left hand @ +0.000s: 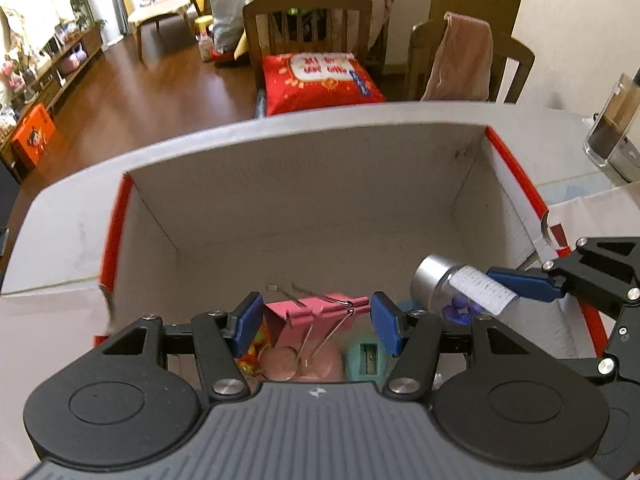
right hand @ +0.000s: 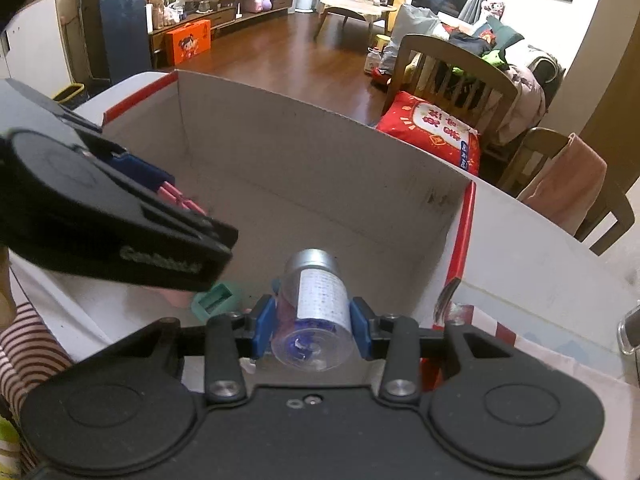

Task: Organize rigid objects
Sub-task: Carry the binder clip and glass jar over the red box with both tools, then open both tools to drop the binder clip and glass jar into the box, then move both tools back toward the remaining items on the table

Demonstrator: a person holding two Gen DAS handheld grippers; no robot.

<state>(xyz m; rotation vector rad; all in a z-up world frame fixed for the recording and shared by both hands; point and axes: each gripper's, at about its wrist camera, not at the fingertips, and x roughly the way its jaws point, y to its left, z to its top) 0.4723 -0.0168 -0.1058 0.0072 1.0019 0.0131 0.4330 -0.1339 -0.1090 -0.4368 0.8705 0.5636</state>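
Both grippers hang over an open cardboard box (left hand: pixel 304 184) with red edges that sits on a white surface (left hand: pixel 52 248). The left gripper (left hand: pixel 316 322) clamps a pink binder clip (left hand: pixel 316 312) between its blue pads, wire handles pointing back toward the camera. The right gripper (right hand: pixel 314 326) grips a clear vial (right hand: pixel 316 300) with a silver cap and a white label, lying lengthwise between its pads, cap forward, above the box's right side. On the box floor lie a teal sharpener (left hand: pixel 366 358), a pink round thing (left hand: pixel 304 364) and something multicoloured (left hand: pixel 252 354), partly hidden behind the left fingers. A striped sleeve (right hand: pixel 24 344) shows at the left of the right view. Beyond the box stand two wooden chairs (left hand: pixel 308 20), one carrying a red cushion (left hand: pixel 320 80), the other draped with a pink cloth (left hand: pixel 464 60). A glass jar (left hand: pixel 612 120) stands on the surface to the right.
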